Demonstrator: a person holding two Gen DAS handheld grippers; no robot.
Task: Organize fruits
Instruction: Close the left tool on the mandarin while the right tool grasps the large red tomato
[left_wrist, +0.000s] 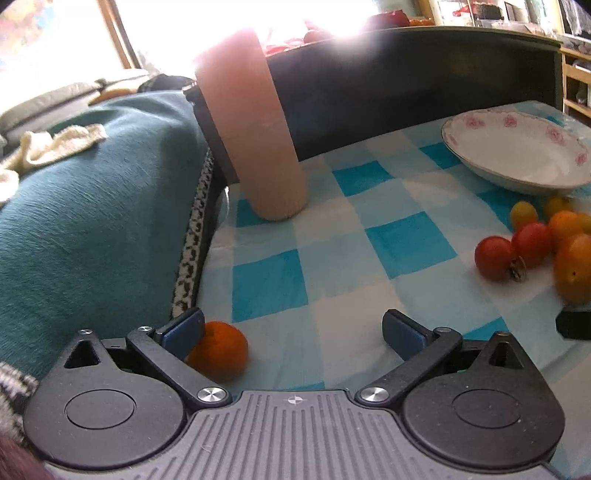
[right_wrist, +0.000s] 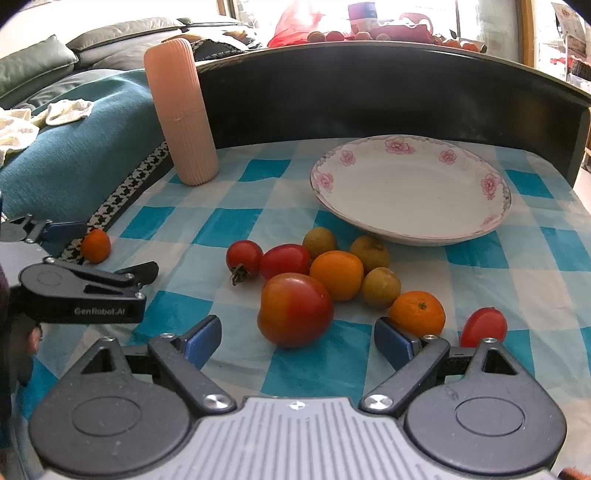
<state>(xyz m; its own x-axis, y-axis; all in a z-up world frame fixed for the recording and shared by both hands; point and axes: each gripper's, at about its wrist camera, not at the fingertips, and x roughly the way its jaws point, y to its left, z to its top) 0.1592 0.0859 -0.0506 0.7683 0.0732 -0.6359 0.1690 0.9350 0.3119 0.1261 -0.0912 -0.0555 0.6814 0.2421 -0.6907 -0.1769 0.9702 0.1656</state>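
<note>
The big round red-orange tomato (right_wrist: 295, 309), probably soft and easily squashed, is seen low in the middle between the wide-open fingers of the right gripper (right_wrist: 297, 341), and should be held gently around its sides.

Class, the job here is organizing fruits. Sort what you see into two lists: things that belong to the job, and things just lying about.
Belongs to the job:
- floral plate
- fruit pile
- stray small orange near the cloth's left edge
- lone red fruit on the right
- left gripper, right gripper, jaws open

Just lying about:
- pink ribbed cylinder
- teal blanket
- cream cloth
</note>
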